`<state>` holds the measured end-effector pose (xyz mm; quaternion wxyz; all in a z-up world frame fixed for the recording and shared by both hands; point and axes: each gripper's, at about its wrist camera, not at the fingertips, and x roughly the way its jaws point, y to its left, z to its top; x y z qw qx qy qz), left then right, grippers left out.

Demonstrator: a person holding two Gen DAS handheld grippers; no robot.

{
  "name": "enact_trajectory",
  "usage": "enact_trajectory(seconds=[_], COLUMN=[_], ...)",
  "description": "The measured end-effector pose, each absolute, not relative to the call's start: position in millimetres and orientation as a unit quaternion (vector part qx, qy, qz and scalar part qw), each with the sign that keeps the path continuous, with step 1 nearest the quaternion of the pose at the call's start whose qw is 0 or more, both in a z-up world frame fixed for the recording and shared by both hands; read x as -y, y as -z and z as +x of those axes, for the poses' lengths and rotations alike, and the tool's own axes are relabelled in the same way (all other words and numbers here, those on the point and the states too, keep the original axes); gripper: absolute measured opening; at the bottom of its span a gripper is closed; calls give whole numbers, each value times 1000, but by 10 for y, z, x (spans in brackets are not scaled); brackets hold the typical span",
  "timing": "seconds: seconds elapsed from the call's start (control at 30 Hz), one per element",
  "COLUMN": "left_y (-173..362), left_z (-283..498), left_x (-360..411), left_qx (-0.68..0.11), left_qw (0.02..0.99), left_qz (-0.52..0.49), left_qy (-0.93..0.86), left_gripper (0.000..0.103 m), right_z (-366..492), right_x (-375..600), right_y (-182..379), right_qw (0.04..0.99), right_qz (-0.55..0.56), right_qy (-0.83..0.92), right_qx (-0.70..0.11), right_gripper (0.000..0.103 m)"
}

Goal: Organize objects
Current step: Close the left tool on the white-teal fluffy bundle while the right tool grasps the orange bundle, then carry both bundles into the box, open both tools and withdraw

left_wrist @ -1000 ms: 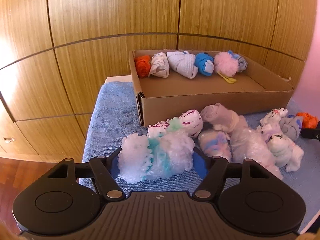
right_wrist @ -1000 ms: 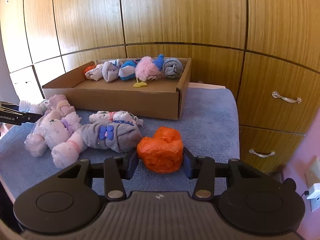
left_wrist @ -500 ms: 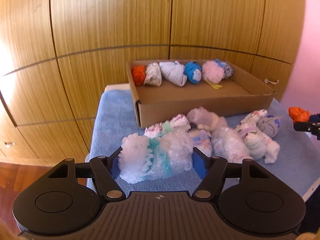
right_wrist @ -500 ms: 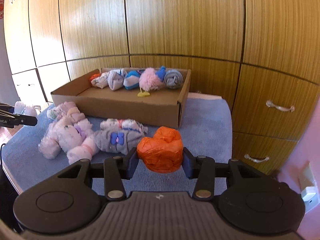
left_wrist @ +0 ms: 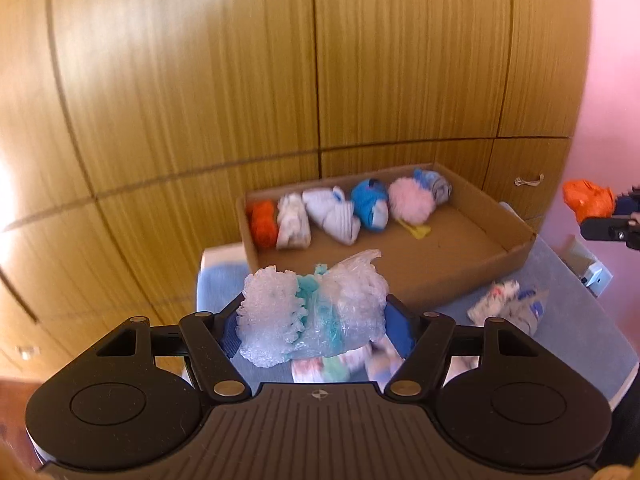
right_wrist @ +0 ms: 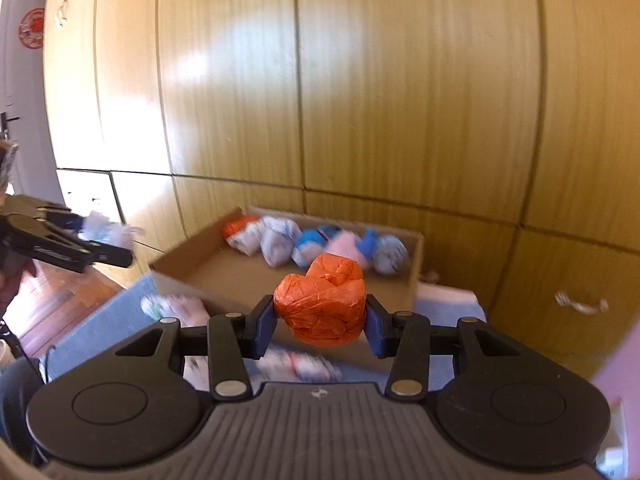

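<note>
My left gripper [left_wrist: 316, 326] is shut on a white and teal fluffy sock bundle [left_wrist: 312, 312], held in the air above the blue towel [left_wrist: 580, 320]. My right gripper [right_wrist: 320, 322] is shut on an orange rolled bundle [right_wrist: 322, 298], also lifted. Ahead lies an open cardboard box [left_wrist: 460, 272] with a row of several rolled socks [left_wrist: 340, 212] along its far wall. In the left wrist view the right gripper with the orange bundle [left_wrist: 588, 200] shows at the right edge. In the right wrist view the left gripper [right_wrist: 92, 240] appears at the left edge.
Several more sock bundles [left_wrist: 508, 304] lie on the towel in front of the box. Wooden cabinet doors [left_wrist: 200, 100] rise close behind the box, with drawer handles [right_wrist: 580, 304] to the right. Wooden floor [right_wrist: 52, 304] lies beyond the towel's left edge.
Both grippers have risen with their bundles still held. The box and the towel now sit lower and farther in both views.
</note>
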<state>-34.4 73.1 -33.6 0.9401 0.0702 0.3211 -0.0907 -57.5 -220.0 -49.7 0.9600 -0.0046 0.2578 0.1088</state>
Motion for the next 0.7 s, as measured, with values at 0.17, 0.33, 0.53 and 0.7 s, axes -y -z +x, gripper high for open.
enact_trajectory(seconds=[0.17,0.33,0.53,0.7], left_y=[266,348,674,945], left_z=[112,564,941,1130], left_x=[-695,-641,-572,-546], left_qx=[-337,-352,-382,-392], left_qw=[929,912,872,843], left_qz=[105,154,254,319], left_qy=[115,143,169,187], left_gripper=[74,74,74,74], right_z=[-202,311,919,1345], right_x=[1985,1761,1545,1450], right_y=[304,333,613,871], right_qw=[955,943,922,907], right_qz=[-27,-38,-58,-56], right_qy=[-154,-190,-218,-229], right_qx=[-251,-271,-316,-350], right_gripper=[42,43,43,43])
